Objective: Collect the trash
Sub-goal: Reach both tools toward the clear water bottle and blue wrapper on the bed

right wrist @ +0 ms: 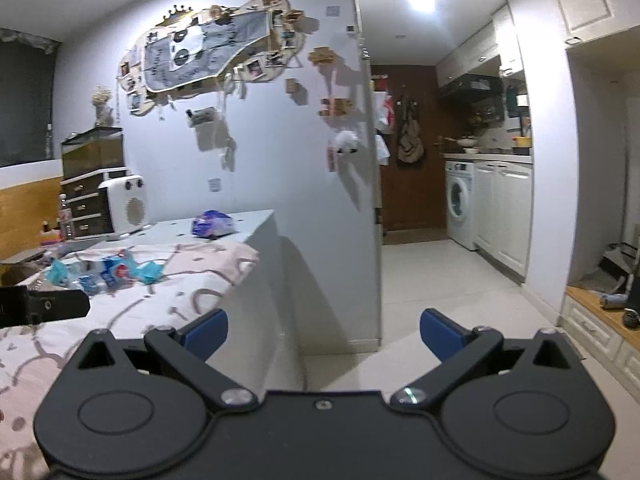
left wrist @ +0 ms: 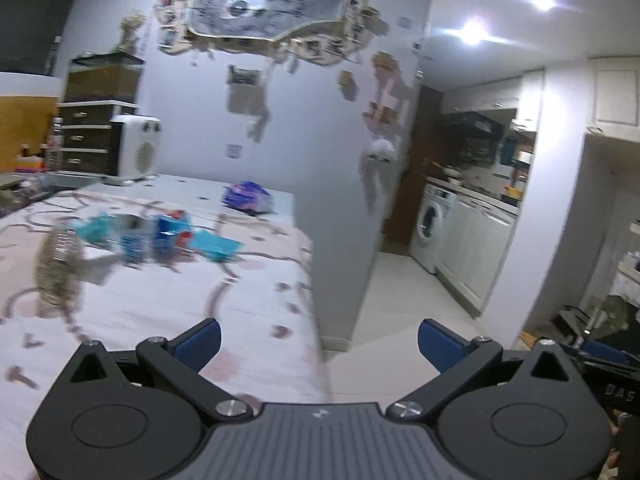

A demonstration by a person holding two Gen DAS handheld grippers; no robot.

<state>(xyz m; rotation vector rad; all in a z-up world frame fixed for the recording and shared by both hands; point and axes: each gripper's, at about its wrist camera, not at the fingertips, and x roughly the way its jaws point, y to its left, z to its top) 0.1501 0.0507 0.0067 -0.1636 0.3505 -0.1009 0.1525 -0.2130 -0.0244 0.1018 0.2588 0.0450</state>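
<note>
We hold both grippers released and empty, the left gripper [left wrist: 319, 342] over the near edge of the bed [left wrist: 168, 312] and the right gripper [right wrist: 323, 334] off its corner above the floor, and the trash, a cluster of blue wrappers [left wrist: 168, 236] with a clear plastic bottle [left wrist: 58, 272] just beside them, lies on the bed well ahead and to the left of both pairs of fingers. To do this reach well, we should swing the left fingers leftward and lower them, square the spread fingers around one light piece, and close gently so it neither crumples nor slides on the soft cover.
</note>
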